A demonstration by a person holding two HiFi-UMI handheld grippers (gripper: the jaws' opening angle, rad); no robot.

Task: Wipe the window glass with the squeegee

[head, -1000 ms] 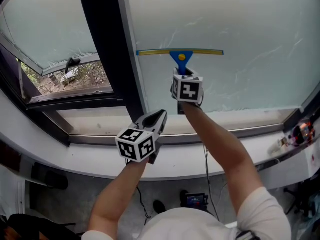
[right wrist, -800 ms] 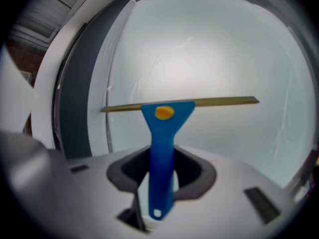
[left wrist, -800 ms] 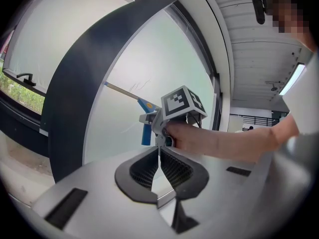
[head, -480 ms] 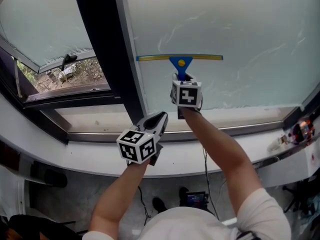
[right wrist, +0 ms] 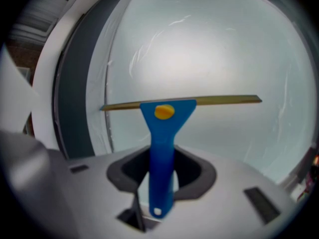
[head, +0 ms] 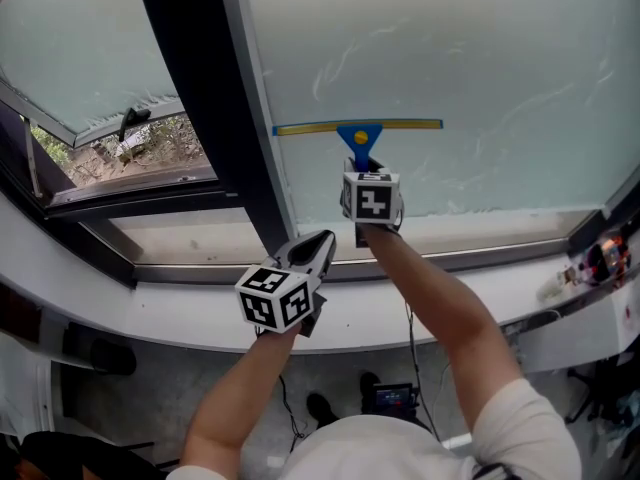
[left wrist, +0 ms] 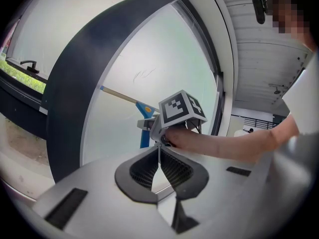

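The squeegee [head: 358, 130] has a blue handle, a yellow knob and a long yellow-edged blade that lies level against the window glass [head: 480, 58]. My right gripper [head: 363, 166] is shut on the handle from below. In the right gripper view the blue handle [right wrist: 162, 138] stands upright between the jaws, with the blade [right wrist: 219, 100] across the pane. My left gripper [head: 316, 245] hovers low beside the dark mullion, shut with nothing in it. In the left gripper view its jaws [left wrist: 159, 159] meet, and the squeegee [left wrist: 144, 131] shows beyond them.
A wide dark mullion [head: 200, 98] borders the pane on the left. Beyond it a window stands open with a black handle [head: 127, 121]. A pale sill [head: 480, 236] runs below the glass. Small items [head: 598, 263] sit at the sill's right end.
The right gripper has drawn the squeegee down the glass toward the sill. The left gripper has sunk a little and stayed shut.
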